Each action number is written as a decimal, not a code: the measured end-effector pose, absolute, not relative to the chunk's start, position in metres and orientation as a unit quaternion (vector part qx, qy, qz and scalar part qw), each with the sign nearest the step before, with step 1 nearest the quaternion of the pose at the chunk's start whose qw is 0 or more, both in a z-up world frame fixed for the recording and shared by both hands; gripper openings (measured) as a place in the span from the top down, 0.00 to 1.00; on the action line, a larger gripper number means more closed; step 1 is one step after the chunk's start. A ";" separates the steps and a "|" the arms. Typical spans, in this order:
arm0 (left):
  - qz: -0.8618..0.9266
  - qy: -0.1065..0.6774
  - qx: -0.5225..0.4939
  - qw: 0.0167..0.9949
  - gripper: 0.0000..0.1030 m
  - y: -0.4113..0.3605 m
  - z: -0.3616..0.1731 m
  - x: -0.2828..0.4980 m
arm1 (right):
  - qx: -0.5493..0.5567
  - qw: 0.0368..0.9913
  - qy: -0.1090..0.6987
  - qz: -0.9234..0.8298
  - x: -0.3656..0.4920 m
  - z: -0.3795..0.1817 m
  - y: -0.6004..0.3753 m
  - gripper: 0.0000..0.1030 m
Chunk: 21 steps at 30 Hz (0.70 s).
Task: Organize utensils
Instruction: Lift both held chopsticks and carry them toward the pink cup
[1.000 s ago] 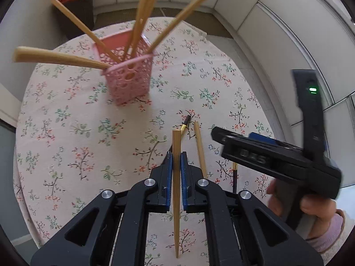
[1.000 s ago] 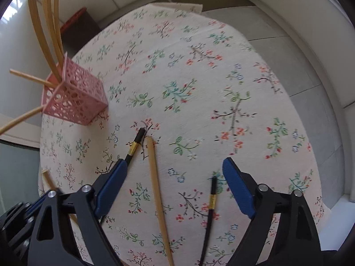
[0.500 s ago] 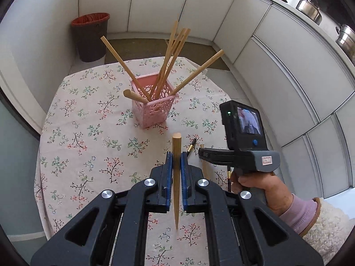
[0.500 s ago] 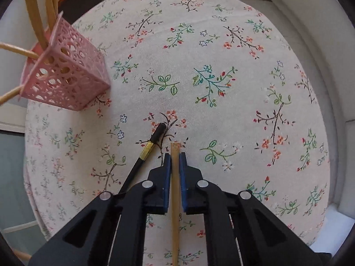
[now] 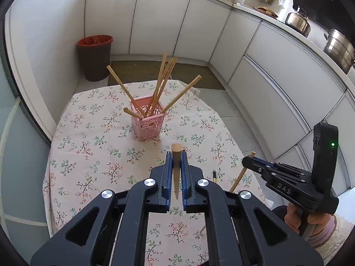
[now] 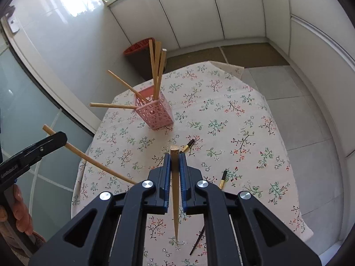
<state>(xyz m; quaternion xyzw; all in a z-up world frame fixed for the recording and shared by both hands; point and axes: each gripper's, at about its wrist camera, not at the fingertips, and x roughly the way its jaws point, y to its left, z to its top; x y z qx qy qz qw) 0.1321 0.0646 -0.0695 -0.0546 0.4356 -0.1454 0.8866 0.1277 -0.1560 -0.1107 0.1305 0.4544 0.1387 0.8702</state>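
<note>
A: Where is the pink basket (image 5: 148,124)?

B: It stands upright on the floral-clothed worktop (image 5: 93,155), with several bamboo chopsticks (image 5: 160,86) fanned out of it.

A: What about each hand-held gripper?

B: The left hand-held gripper (image 5: 176,161), above the worktop on the near side of the basket, is clamped on one bamboo chopstick (image 5: 176,177). The right hand-held gripper (image 6: 175,160), to the near right of the basket, is clamped on a second bamboo chopstick (image 6: 175,195).

A: Anything loose?

B: Two dark chopsticks (image 6: 223,179) with gold bands lie on the cloth, nearer than the basket. A bin (image 5: 95,58) with a red liner stands on the floor beyond it.
</note>
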 end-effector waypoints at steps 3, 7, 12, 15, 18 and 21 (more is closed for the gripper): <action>-0.140 0.428 -0.053 0.891 0.94 0.066 -0.060 0.125 | 0.119 0.881 0.433 0.148 0.118 -0.083 -0.159 0.92; -0.124 0.416 -0.044 0.900 0.94 0.069 -0.044 0.122 | 0.113 0.899 0.393 0.155 0.113 -0.043 -0.162 0.92; -0.109 0.395 -0.036 0.911 0.94 0.075 -0.019 0.128 | 0.116 0.912 0.359 0.160 0.125 -0.003 -0.163 0.92; -0.101 0.377 -0.034 0.920 0.94 0.077 0.001 0.134 | 0.113 0.922 0.334 0.160 0.133 0.020 -0.162 0.92; -0.092 0.350 -0.031 0.932 0.94 0.075 0.025 0.148 | 0.116 0.930 0.310 0.162 0.144 0.039 -0.161 0.92; -0.081 0.325 -0.028 0.942 0.94 0.072 0.044 0.166 | 0.119 0.936 0.288 0.163 0.156 0.054 -0.159 0.92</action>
